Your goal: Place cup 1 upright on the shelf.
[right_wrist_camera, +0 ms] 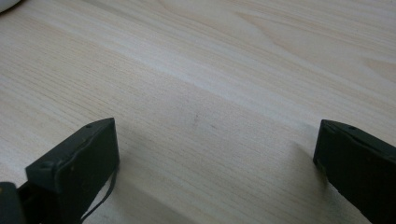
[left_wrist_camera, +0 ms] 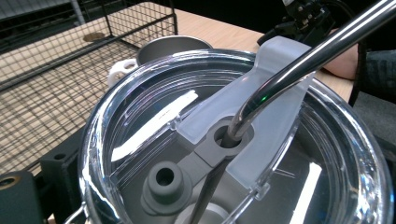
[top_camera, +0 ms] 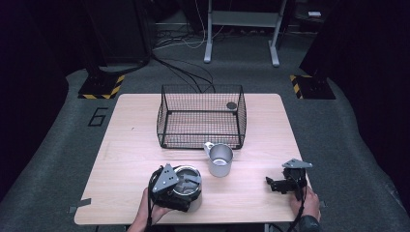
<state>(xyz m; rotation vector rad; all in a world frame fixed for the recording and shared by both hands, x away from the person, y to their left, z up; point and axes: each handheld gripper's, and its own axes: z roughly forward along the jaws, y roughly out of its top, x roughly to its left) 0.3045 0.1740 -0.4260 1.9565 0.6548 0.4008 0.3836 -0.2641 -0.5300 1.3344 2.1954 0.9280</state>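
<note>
From the high view, a wooden table (top_camera: 130, 145) held a black wire basket (top_camera: 201, 116) at its far middle, with a metal mug (top_camera: 220, 160) standing just in front of it. Near the front edge, the left gripper (top_camera: 170, 186) sat against a steel tumbler (top_camera: 188, 186) with a clear lid. Whether its jaws were clamped on the tumbler could not be told. The right gripper (top_camera: 285, 182) rested at the table's right side, well apart from the tumbler.

In the left gripper view, the tumbler's clear lid (left_wrist_camera: 154, 116) was very close, and a metal straw (left_wrist_camera: 299, 60) passed through its centre hole.

In the right gripper view, the two black jaws stood wide apart over bare wood.
</note>
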